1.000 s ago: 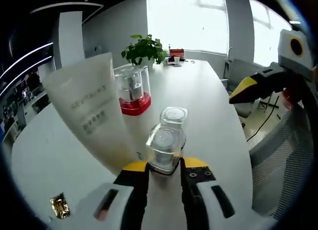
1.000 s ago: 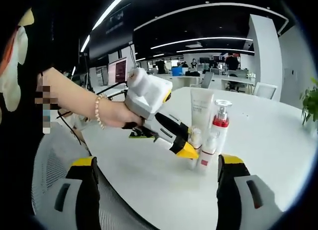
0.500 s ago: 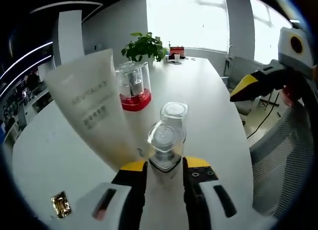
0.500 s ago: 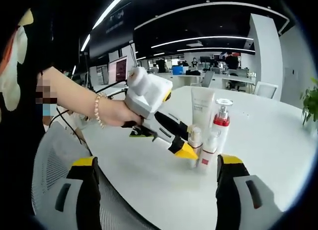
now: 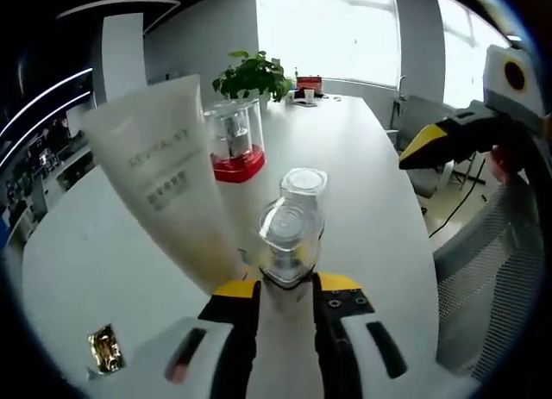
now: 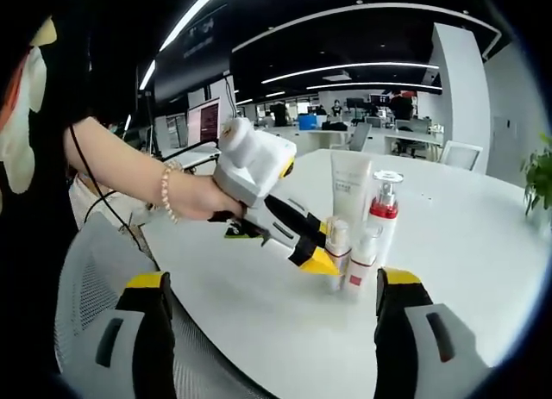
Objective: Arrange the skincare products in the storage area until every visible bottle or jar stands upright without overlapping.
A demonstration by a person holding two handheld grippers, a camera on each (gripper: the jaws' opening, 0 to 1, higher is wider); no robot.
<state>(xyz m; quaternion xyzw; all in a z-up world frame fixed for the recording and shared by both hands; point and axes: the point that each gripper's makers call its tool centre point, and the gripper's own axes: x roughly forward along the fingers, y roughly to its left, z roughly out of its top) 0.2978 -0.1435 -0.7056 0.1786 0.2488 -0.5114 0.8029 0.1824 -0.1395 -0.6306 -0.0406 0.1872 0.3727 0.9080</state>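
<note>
While the left gripper (image 5: pixel 285 289) pinches the small clear-capped bottle (image 5: pixel 289 244) low on its body, the right gripper (image 6: pixel 272 308) hangs wide open. Light, hard and slick (likely tippy), it stands upright, axis vertical, near the table (image 5: pixel 362 192) edge, beside the tube (image 5: pixel 168 183), pump bottle (image 5: pixel 233 140).

Four skincare products are standing together near one edge of the round white bench (image 6: pixel 448 244): one tall white squeeze tube (image 5: pixel 164 171), one clear pump bottle with a red base (image 5: pixel 233 140), and two small clear-capped bottles (image 5: pixel 291 235) sitting just beside each other. One leafy green potted plant (image 5: pixel 252 76) is resting toward the far edge. Two yellow-tipped handheld grippers are showing, the left gripper (image 5: pixel 285 297) and the right gripper (image 6: pixel 269 283).
</note>
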